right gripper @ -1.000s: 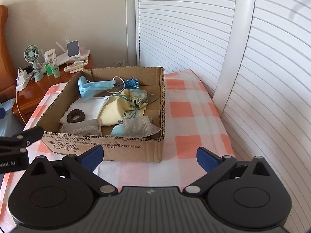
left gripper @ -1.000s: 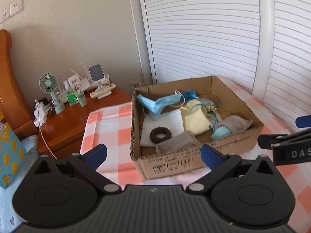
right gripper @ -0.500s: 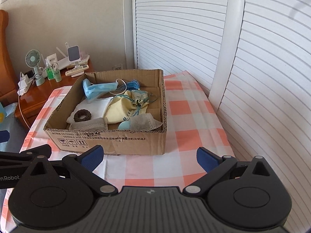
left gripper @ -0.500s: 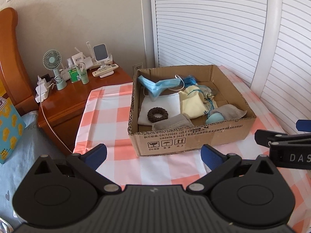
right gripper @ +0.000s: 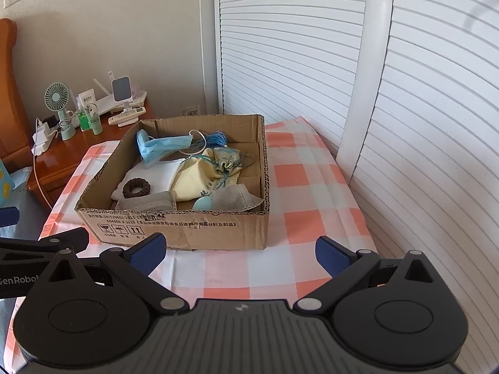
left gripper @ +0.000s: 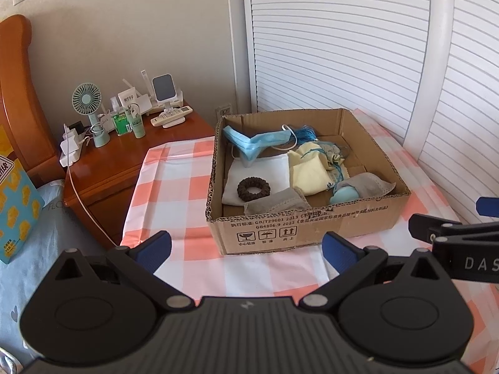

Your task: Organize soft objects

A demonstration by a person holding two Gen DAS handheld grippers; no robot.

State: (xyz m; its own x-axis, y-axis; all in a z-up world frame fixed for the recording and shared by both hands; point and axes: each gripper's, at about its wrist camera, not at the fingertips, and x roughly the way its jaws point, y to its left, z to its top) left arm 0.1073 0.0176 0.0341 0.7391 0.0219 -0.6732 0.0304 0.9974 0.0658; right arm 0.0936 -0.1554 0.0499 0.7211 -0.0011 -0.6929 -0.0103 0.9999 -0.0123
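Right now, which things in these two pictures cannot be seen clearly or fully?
- Light blue round object: a grey cloth covers part of it in both views.
- Print on the cardboard box: too small to read.
- Yellow patterned package: cut off by the left edge of the left wrist view.
- Green bottle label: too small.

A wooden nightstand (left gripper: 124, 159) carries a mint desk fan (left gripper: 87, 99), green bottles (left gripper: 120, 123) and a remote (left gripper: 171, 117) — white louvered doors (left gripper: 343, 40) behind.
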